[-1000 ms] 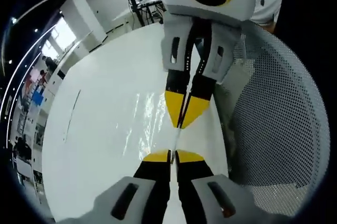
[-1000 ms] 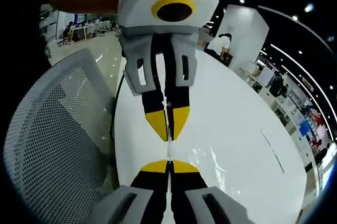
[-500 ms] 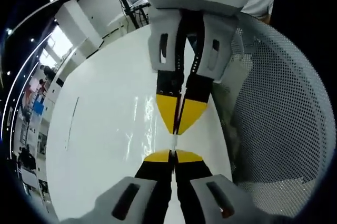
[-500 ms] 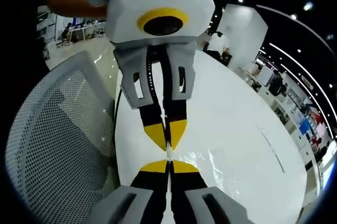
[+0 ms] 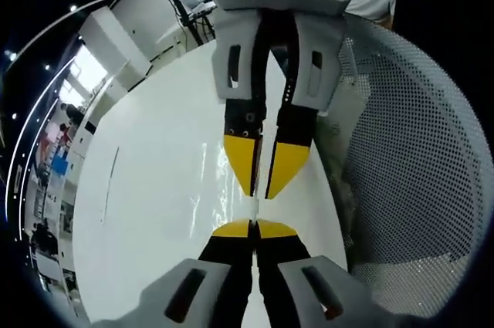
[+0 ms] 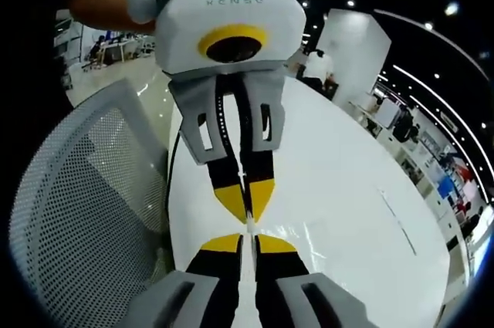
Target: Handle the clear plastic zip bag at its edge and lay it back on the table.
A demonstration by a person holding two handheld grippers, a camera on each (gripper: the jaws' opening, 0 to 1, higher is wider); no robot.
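Note:
The clear plastic zip bag [image 5: 207,189] lies as a glossy, wrinkled sheet on the white table [image 5: 147,112], with its edge lifted between the two grippers. My left gripper [image 5: 253,224] is shut on that edge. Tip to tip with it, my right gripper [image 5: 260,189] comes down from above with a small gap between its yellow fingertips [image 5: 241,164]. In the right gripper view, my right gripper [image 6: 248,241] stands slightly open around the thin edge. The left gripper [image 6: 248,211] opposite is pinched shut on it, and the bag [image 6: 312,235] glints to the right.
A grey mesh chair back [image 5: 409,158] stands close against the table's edge, also visible in the right gripper view [image 6: 85,212]. A person's arm [image 6: 100,4] holds the left gripper. Desks and other people are far across the room, beyond the table [image 6: 340,158].
The right gripper's jaws, pinched together on the bag's edge before, have parted slightly. The left gripper stays shut. The two grippers have drawn a little closer together.

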